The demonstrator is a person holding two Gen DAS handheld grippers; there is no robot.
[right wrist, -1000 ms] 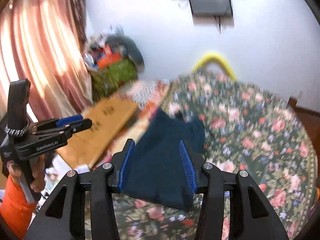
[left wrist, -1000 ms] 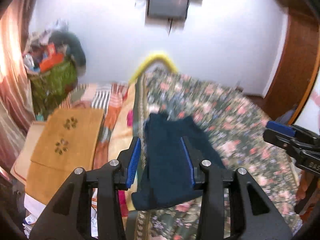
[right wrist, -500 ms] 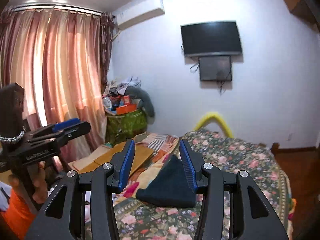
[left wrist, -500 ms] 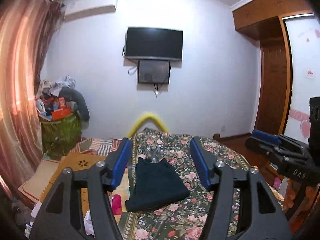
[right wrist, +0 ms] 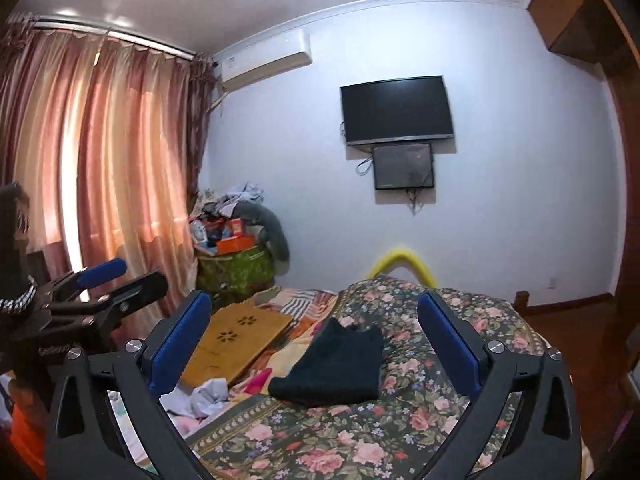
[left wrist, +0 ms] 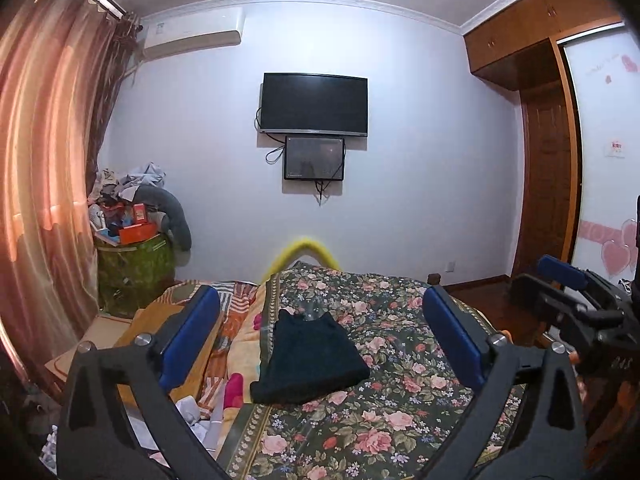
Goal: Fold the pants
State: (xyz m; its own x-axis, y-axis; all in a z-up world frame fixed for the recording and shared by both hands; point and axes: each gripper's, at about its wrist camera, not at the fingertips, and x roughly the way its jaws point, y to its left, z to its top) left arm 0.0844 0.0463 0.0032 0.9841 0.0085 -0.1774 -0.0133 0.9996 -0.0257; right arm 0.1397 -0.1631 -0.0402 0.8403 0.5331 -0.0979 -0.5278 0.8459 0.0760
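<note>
Pants (left wrist: 310, 356) folded into a compact dark bundle, lying flat on floral bed (left wrist: 400, 420) near its left edge. Left gripper (left wrist: 320, 344) and right gripper (right wrist: 316, 346) both opening wide, nothing between fingers (left wrist: 188, 340), well clear so the fold lies undisturbed.

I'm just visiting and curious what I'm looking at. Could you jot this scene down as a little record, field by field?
Place: bedroom, bed with floral cover
Pants: dark, folded into a compact bundle, lying on the cover
Left gripper: jaws opening, nothing between them
Right gripper: jaws opening, nothing between them
Contact with pants: none
Wall: television, air conditioner
Beside bed: wooden board, curtain
</note>
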